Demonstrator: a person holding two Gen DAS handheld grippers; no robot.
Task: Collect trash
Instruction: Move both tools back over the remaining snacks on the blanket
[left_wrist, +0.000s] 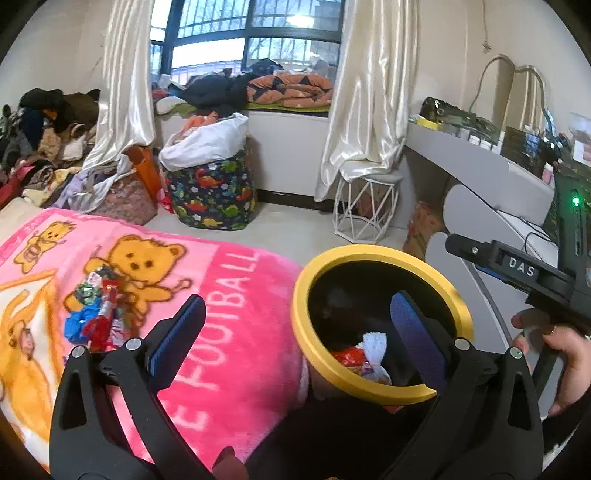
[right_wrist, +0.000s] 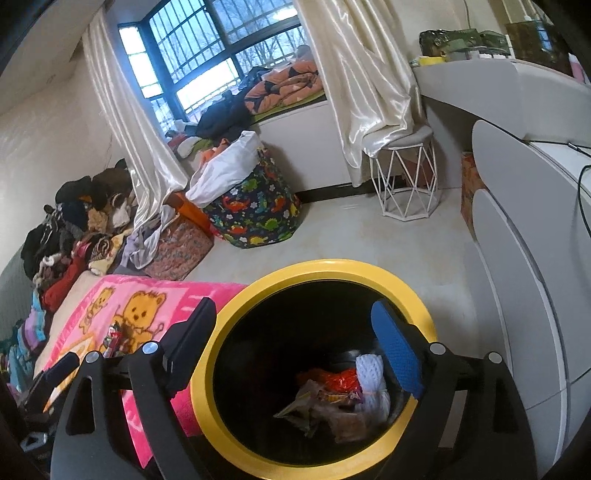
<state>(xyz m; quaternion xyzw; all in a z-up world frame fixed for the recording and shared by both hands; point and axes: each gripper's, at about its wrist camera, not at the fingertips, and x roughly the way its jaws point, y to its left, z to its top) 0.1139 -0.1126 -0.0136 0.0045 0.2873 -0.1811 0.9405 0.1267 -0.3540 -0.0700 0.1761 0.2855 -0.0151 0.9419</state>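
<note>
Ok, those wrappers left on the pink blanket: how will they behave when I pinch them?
The wrappers look like thin crinkled foil, so probably light and floppy, crushing flat between the pads. They lie in a loose heap, so a pinch may lift only one or two. The plush blanket will likely give underneath.

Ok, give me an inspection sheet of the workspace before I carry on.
Surface: pink teddy-bear blanket on the bed.
Job's things: yellow-rimmed bin beside the bed holds wrappers and a white wad; a wrapper pile lies on the blanket.
Clutter: clothes heap by the wall, dinosaur-print bag, bedding on the window ledge.
Grippers: left hand-held gripper open, empty; right hand-held gripper open, empty over the bin.
Cables: black cable on the white desk.
Surroundings: curtains, barred window, wire-frame stool.
</note>
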